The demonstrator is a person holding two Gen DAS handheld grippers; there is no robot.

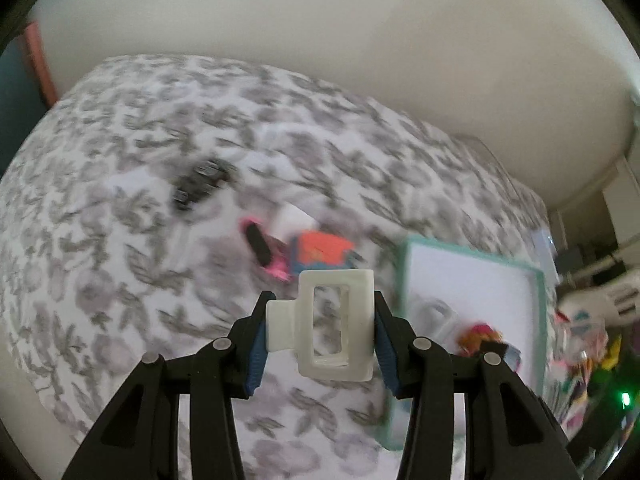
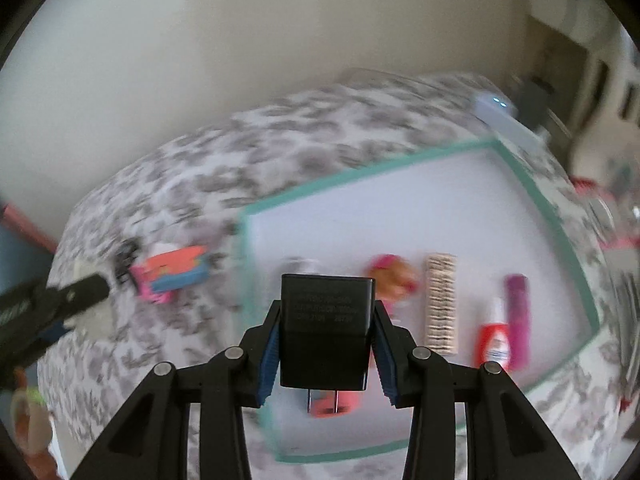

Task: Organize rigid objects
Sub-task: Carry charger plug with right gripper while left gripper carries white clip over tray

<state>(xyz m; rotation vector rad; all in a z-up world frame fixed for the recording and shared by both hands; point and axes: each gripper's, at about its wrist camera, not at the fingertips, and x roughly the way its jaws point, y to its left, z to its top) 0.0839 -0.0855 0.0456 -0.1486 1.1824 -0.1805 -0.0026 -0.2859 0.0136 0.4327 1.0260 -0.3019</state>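
Note:
My left gripper (image 1: 322, 320) is shut on a white hair claw clip (image 1: 336, 326), held above the floral bedspread (image 1: 140, 208). My right gripper (image 2: 326, 328) is shut on a black plug adapter (image 2: 326, 332), prongs toward the camera, held over the near left part of the teal-rimmed white tray (image 2: 556, 216). In the tray lie a small doll figure (image 2: 394, 278), a beige patterned bar (image 2: 440, 304), a red-and-white bottle (image 2: 494, 340) and a pink tube (image 2: 518, 316). The tray also shows in the left wrist view (image 1: 538, 320).
On the bedspread left of the tray lie an orange, blue and pink toy block (image 1: 320, 250), a pink-and-black item (image 1: 262, 246) and a dark clip (image 1: 200, 186). The left gripper's arm (image 2: 52, 300) enters the right wrist view. Clutter sits past the bed's right edge (image 1: 588, 340).

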